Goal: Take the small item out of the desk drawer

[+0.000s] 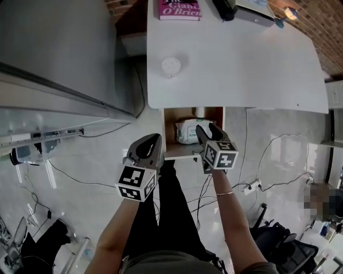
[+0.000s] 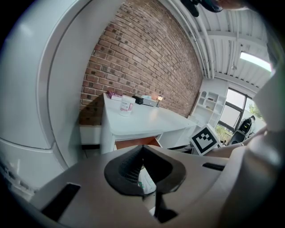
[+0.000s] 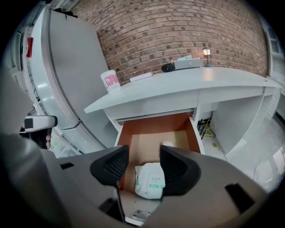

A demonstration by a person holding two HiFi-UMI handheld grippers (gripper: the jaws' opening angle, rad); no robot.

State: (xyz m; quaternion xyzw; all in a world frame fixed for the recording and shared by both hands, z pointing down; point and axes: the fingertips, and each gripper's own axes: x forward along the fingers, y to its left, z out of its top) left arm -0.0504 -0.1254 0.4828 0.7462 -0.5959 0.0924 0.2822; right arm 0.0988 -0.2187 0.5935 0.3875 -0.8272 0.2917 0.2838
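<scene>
Right hand-held gripper (image 3: 144,153) spread, empty, above white packet (image 3: 150,180) in open drawer (image 3: 156,122) under counter (image 1: 236,69). Left hand-held gripper (image 2: 142,148) tips together, empty. Risks: soft packet slipping from shallow pinch; jaw clipping drawer wall; smaller white object (image 3: 165,144) behind, possibly intended item.

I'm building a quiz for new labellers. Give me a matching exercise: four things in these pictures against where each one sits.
1 pack
2 book
3 tub
4 lamp

A far right corner of the desk
B in the open drawer
C far edge, towards the left
D left side, about halfway back

Pairs: 1-B, 2-C, 3-D, 4-A
</scene>
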